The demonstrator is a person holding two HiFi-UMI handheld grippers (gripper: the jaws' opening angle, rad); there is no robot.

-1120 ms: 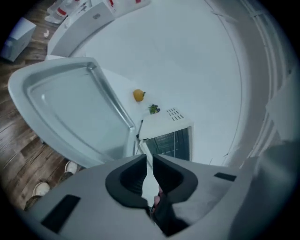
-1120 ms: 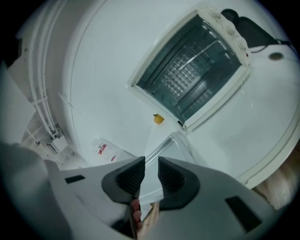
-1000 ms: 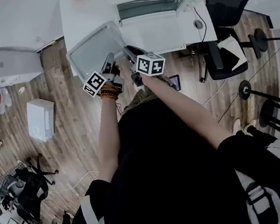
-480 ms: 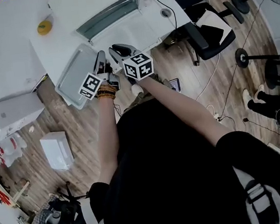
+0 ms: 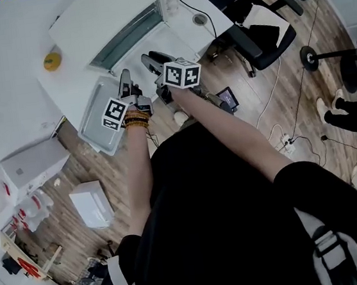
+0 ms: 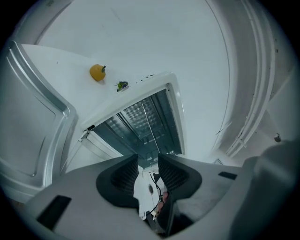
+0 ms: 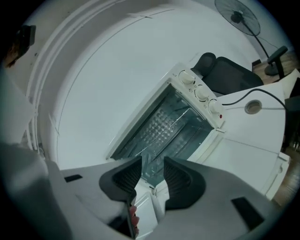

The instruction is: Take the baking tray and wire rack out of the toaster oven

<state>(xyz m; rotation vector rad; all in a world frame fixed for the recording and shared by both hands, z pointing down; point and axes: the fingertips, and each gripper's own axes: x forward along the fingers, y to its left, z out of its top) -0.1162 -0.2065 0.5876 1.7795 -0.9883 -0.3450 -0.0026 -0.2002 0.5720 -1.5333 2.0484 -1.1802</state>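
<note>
Both tongs stand apart and empty, jaws just opened. The left gripper [image 5: 124,81] is beside the shallow silver metal baking tray [image 5: 98,116], which lies on the white table [image 5: 82,66] left of the open white toaster oven [image 5: 132,28]. The right gripper [image 5: 149,59] faces the oven.

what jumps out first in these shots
The white toaster oven stands wide open on the table, facing both grippers. A grey baking tray already lies on the table, left of the oven in the head view. The left gripper and right gripper point at the oven; their jaws have just been opening, with nothing between them.
</note>
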